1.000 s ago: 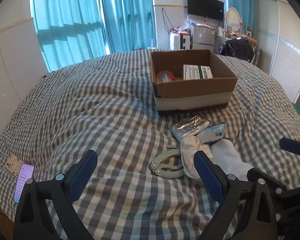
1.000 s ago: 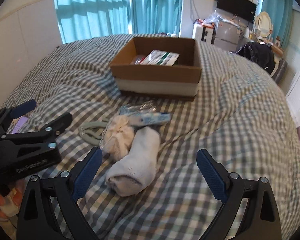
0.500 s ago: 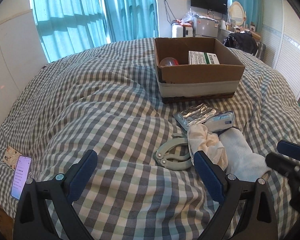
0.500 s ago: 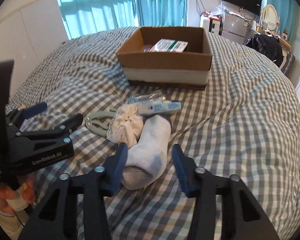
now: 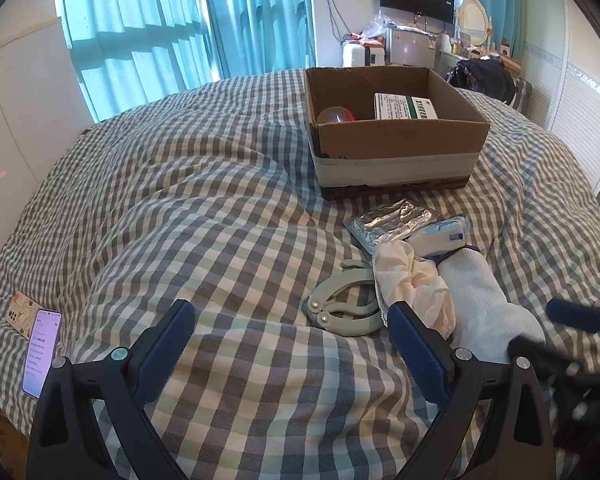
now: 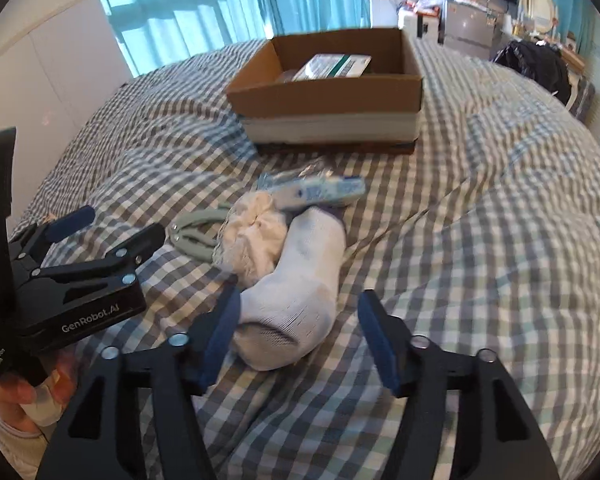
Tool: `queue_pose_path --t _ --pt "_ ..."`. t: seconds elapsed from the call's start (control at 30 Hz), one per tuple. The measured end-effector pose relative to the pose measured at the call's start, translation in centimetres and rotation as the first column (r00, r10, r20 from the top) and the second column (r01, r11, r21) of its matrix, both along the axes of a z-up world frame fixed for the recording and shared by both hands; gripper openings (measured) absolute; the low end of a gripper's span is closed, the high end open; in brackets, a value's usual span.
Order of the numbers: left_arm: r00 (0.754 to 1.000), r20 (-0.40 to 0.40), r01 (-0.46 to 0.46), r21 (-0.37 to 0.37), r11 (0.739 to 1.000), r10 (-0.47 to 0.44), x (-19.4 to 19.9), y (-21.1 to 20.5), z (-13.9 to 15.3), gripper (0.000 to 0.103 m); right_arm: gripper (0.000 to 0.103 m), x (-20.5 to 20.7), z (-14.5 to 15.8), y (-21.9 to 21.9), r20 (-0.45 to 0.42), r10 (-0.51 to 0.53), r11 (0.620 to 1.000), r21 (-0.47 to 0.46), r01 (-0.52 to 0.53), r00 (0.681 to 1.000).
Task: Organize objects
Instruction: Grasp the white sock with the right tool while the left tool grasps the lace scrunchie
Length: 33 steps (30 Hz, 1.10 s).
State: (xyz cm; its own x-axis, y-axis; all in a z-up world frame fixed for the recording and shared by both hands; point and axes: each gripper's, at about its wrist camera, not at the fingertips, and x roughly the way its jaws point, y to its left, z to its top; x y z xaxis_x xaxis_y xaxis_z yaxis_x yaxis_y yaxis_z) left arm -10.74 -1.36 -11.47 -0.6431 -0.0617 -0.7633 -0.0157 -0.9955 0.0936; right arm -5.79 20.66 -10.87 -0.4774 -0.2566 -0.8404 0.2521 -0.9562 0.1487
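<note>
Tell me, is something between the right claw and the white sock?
Nothing visible. The right claw is open around the near end of the white sock, its jaws having just opened. The cream cloth bundle lies beside the sock, farther away.

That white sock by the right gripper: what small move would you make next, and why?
Probably ease the right gripper forward and close it on the white sock. Its jaws have just been opening again and now straddle the sock's near end without clearly pinching it. The left gripper is open over bare bedding, and the cardboard box beyond already holds other items.
</note>
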Motion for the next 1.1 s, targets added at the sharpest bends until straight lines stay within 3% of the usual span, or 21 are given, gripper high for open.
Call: queue_pose_path --t 0.23,0.27,0.47,0.7,0.9,1.0,1.07,1.1 --pt "1.000 0.023 -0.011 0.010 1.000 0.011 -0.4 -0.5 -0.7 0.099 0.064 -0.8 -3.6 -1.5 0.105 0.070 0.996 -0.059 -0.064 0.992" --pt "1.000 0.027 -0.011 0.012 1.000 0.011 -0.4 -0.5 -0.8 0.099 0.060 -0.7 -3.8 -1.8 0.106 0.086 0.995 -0.051 -0.081 0.991" --pt "0.999 0.044 0.012 0.005 1.000 -0.012 -0.7 0.5 -1.1 0.099 0.046 -0.5 -2.6 -1.0 0.053 0.097 0.994 -0.056 -0.095 0.994" --pt "0.991 0.077 0.100 0.056 0.993 -0.105 -1.8 4.2 -1.9 0.099 0.046 -0.9 1.4 2.9 -0.084 -0.006 1.000 0.017 0.008 0.996" --pt "0.975 0.118 0.183 0.072 0.981 -0.190 -3.5 7.9 -3.8 0.096 0.046 -1.3 2.2 4.8 -0.111 -0.049 0.998 0.031 0.053 0.993" --pt "0.967 0.165 0.187 0.069 0.980 -0.196 -4.4 8.5 -5.2 0.069 0.046 -1.6 2.1 5.4 -0.106 -0.052 0.998 0.024 0.055 0.993" --pt "0.962 0.198 0.179 0.072 0.981 -0.190 -4.9 8.5 -6.1 0.043 0.046 -1.7 1.9 5.9 -0.101 -0.048 0.999 0.017 0.050 0.994" --pt "0.965 0.194 0.171 0.057 0.984 -0.179 -4.9 8.4 -6.2 0.040 0.046 -1.8 1.8 5.9 -0.097 -0.047 0.999 0.016 0.049 0.994"
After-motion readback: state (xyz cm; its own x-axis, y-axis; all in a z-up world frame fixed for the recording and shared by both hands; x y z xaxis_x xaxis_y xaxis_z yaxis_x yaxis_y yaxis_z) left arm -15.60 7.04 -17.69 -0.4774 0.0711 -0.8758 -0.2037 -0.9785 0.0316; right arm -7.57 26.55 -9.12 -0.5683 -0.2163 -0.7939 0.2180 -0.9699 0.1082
